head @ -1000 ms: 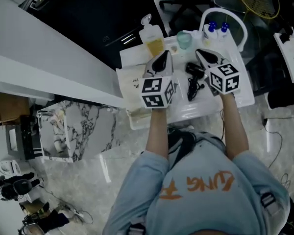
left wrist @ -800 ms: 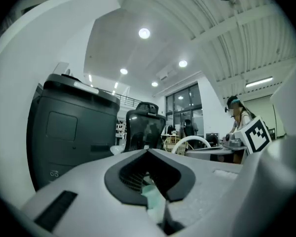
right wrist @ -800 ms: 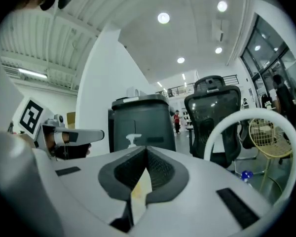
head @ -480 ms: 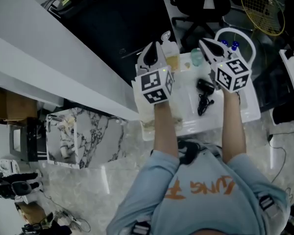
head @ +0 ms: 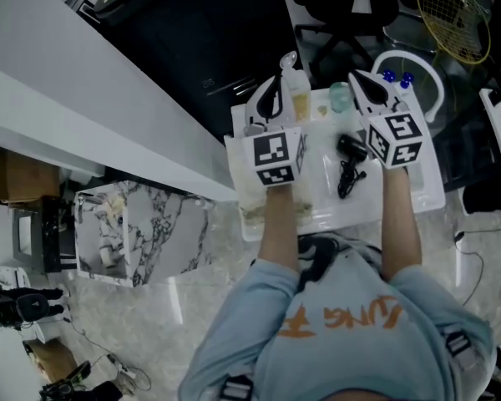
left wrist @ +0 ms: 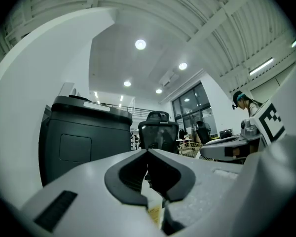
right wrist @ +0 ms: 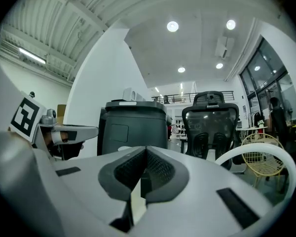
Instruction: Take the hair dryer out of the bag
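The dryer (head: 348, 150) lay on the table (head: 418, 187) beside the bag (head: 243, 192), so the task looked done; left gripper (head: 268, 98) and right gripper (head: 364, 83) were closed, empty

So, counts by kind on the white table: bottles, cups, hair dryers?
Bottles: 3 (pump bottle, two blue-capped bottles)
Cup: 1
Hair dryer: 1
Total: 5

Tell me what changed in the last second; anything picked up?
The left gripper and right gripper lifted slightly and levelled out, tips now toward the far edge of the white table. Neither took hold of anything; both jaws are shut and empty. The hair dryer stays lying on it between them.
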Demonstrator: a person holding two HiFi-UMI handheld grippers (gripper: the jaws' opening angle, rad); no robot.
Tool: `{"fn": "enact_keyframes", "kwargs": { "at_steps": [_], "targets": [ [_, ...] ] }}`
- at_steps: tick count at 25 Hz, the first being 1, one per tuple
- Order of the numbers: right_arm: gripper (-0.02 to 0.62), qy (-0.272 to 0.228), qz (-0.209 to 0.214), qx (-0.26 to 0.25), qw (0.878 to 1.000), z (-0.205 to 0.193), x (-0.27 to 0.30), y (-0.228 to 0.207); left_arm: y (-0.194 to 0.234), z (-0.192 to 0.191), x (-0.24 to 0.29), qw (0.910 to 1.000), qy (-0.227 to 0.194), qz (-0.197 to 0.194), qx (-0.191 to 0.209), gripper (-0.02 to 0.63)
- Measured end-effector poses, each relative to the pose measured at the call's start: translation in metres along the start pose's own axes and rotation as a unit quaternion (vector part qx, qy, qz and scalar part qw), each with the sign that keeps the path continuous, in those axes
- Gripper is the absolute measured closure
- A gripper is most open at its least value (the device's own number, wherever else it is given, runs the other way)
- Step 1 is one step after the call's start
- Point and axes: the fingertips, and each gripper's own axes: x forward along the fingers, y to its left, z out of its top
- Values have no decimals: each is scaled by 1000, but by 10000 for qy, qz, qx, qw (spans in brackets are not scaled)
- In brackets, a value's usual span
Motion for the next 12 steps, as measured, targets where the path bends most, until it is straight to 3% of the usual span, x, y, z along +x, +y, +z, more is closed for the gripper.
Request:
{"fn": "enact_keyframes", "kwargs": {
  "at_steps": [12],
  "targets": [
    [595, 191, 158, -54, 9997, -12, 18, 6, 11, -20, 7, 9998, 195, 31, 33, 604]
  ]
}}
